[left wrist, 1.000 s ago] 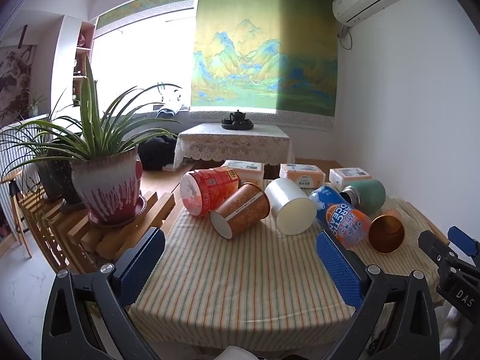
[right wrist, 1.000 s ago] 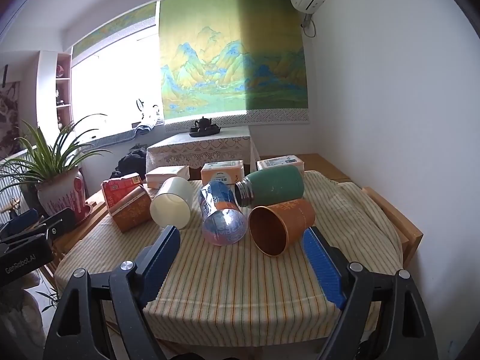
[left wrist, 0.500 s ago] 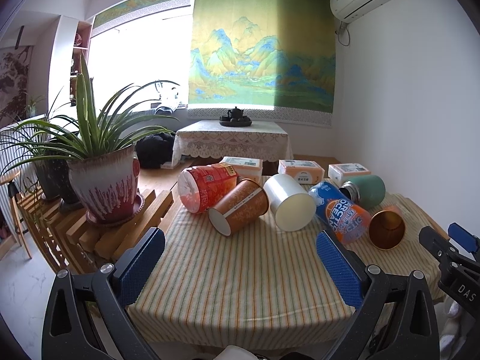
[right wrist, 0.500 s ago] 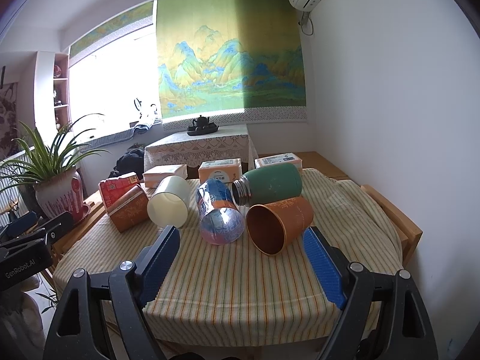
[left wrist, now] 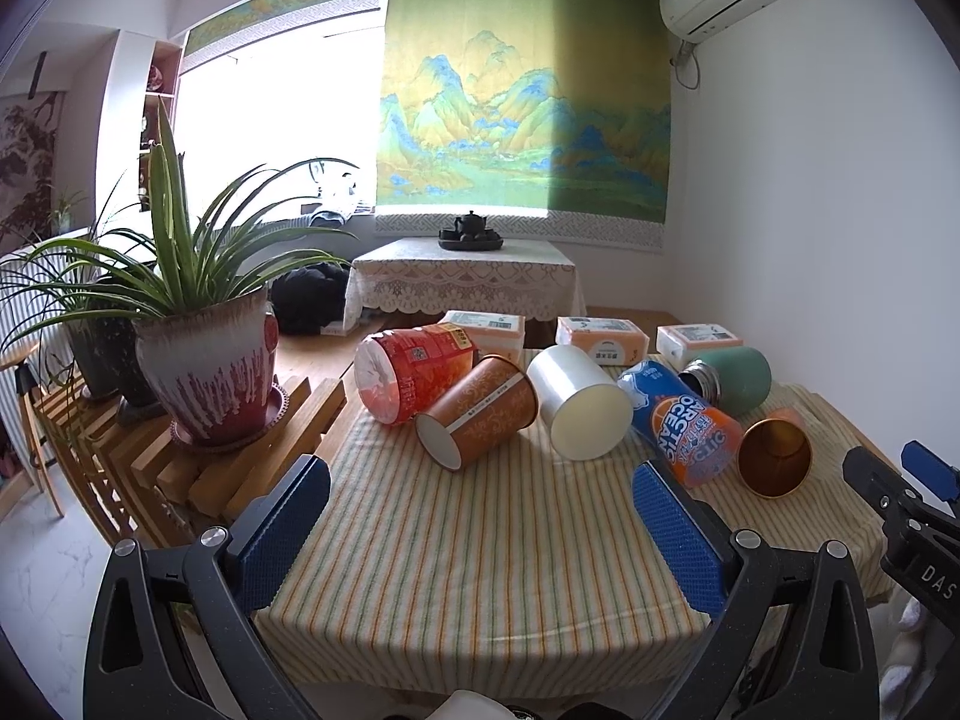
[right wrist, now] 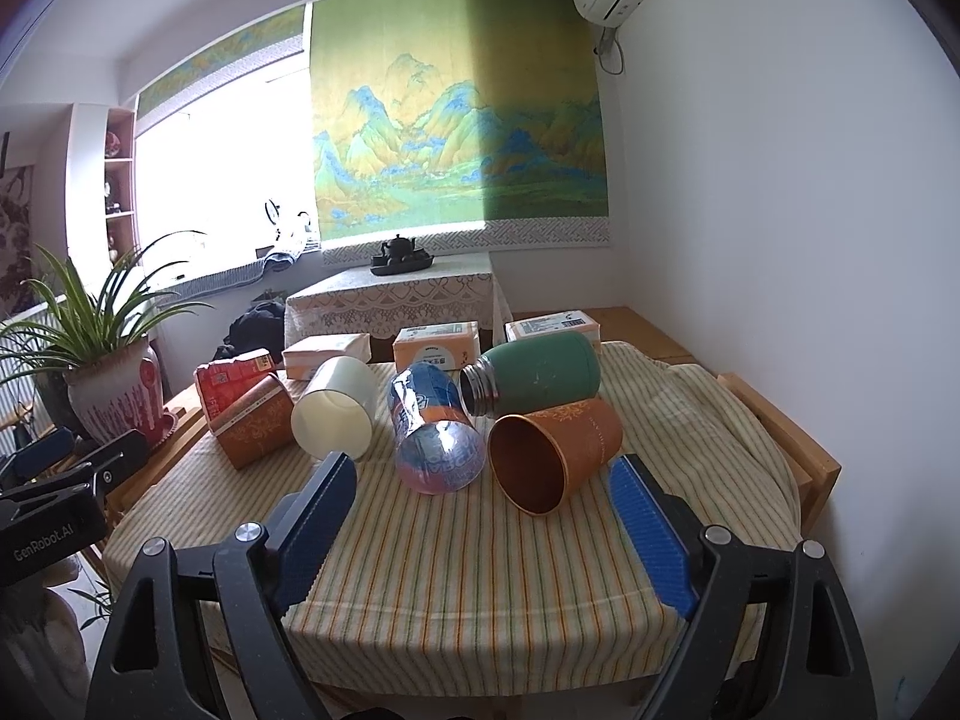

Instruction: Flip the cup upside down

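Cup (right wrist: pixel 555 459) lies sideways near tabletop (right wrist: pixel 480 564) right edge, ungrasped. Right gripper (right wrist: pixel 480 540) and left gripper (left wrist: pixel 480 546) jaws released. Approach step; grasping required next.

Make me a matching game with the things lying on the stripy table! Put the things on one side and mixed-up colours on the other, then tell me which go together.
Things:
1. flask
2. plain cup
3. noodle tub
4. cup by the right claw

Colours:
A. red
B. brown-orange, dark inside
C. green with a silver neck
D. cream white

Pairs: 1-C, 2-D, 3-A, 4-B

All four lie on their sides on the table.
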`<state>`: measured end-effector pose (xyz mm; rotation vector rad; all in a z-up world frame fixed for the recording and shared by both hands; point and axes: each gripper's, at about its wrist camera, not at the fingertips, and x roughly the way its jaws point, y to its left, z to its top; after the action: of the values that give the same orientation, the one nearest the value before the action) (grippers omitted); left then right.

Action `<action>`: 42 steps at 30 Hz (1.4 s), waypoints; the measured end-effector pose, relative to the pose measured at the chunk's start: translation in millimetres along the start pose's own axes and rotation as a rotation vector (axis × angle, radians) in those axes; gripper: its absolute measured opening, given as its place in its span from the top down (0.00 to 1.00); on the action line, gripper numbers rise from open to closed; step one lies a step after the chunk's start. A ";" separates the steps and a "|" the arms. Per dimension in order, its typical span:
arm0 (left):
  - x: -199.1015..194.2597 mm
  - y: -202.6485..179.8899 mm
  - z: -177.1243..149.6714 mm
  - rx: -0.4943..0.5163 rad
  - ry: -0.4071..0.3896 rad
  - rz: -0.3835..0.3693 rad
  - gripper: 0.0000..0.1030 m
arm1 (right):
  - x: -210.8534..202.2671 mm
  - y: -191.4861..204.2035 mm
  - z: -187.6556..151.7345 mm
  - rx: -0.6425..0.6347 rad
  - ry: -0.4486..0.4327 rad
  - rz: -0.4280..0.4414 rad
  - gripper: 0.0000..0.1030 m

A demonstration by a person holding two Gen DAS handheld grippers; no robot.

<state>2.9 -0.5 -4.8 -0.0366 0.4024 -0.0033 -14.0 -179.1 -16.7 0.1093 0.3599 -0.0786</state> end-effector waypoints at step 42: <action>17.0 -15.1 6.6 0.045 0.047 -0.046 0.01 | 4.7 -10.1 6.2 0.004 -0.009 -0.045 0.15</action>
<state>21.2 -15.6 -4.9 -0.0014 0.4486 -0.0587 -8.4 -190.1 -13.5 0.1050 0.3534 -0.1238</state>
